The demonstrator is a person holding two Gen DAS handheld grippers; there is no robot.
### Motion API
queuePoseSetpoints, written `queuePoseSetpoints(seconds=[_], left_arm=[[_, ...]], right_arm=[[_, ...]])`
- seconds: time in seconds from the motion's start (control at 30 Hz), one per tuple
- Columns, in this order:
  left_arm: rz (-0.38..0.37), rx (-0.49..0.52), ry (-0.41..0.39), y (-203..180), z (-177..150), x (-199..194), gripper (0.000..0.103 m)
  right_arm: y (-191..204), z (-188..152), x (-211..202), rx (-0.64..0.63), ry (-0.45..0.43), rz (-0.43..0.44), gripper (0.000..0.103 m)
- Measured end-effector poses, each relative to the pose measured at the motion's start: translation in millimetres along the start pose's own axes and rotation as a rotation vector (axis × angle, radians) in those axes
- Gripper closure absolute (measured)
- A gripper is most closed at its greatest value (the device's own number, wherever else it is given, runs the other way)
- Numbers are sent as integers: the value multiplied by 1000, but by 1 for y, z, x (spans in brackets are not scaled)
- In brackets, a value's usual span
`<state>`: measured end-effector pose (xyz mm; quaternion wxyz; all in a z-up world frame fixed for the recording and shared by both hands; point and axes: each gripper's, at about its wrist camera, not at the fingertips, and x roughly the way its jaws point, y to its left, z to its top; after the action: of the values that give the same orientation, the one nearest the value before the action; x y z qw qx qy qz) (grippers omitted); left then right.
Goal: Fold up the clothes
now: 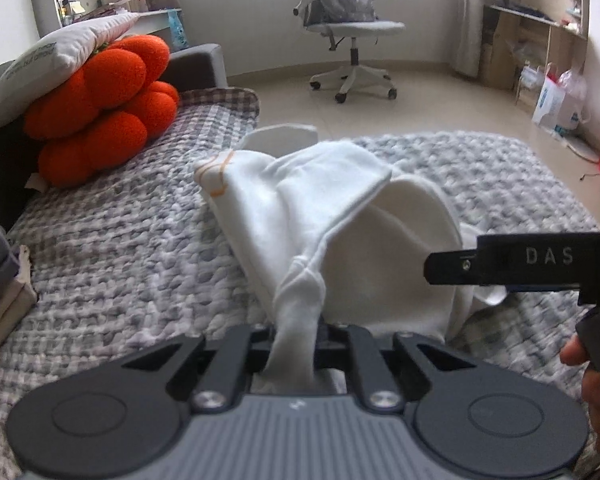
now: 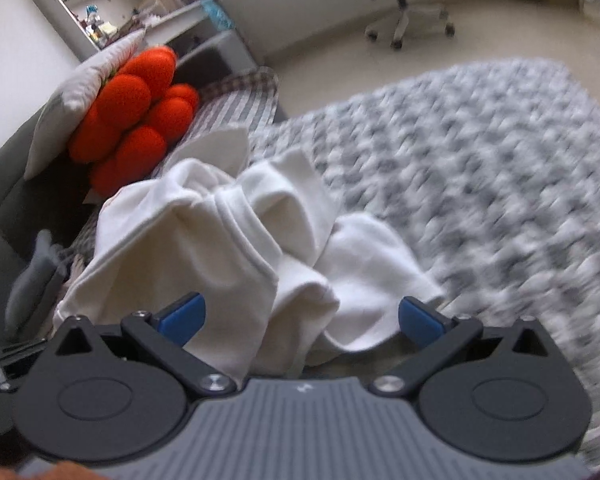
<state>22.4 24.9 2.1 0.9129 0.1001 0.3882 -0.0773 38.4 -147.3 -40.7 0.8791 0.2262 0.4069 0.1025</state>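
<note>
1. White garment (image 1: pixel 328 216) is seen bunched on grey knit blanket (image 1: pixel 120 248), w/ orange cushion (image 1: pixel 104 108) at 10 o'clock.
2. Left gripper (image 1: pixel 296 344): fingers clamped on a twisted fold of garment.
3. Right gripper (image 2: pixel 300 316): blue fingers (image 2: pixel 182 316) spread wide, cloth lying between, not pinched.

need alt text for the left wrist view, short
The left claw is shut on a bunched corner of a white garment, lifting it off a grey knitted blanket. The right claw reaches in from the right edge; an orange plush cushion and an office chair sit behind.
</note>
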Motion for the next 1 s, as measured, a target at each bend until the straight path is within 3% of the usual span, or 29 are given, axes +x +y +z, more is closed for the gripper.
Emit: queuePoseSetpoints(seconds=[0.2, 0.3, 0.43, 0.53, 0.7, 1.0], left_arm=[[30, 7, 48, 3, -2, 9, 91], [72, 13, 52, 1, -2, 11, 83], [146, 29, 35, -3, -1, 9, 64], [164, 27, 24, -1, 0, 8, 58], [138, -28, -24, 7, 5, 2, 55], [-15, -205, -167, 24, 14, 5, 54]], right_arm=[[9, -3, 13, -15, 43, -3, 0], [14, -4, 17, -40, 41, -21, 0], [16, -5, 17, -63, 28, -39, 0], [18, -7, 16, -79, 16, -52, 0], [17, -6, 13, -88, -14, -69, 0], [7, 3, 3, -62, -72, -82, 0]])
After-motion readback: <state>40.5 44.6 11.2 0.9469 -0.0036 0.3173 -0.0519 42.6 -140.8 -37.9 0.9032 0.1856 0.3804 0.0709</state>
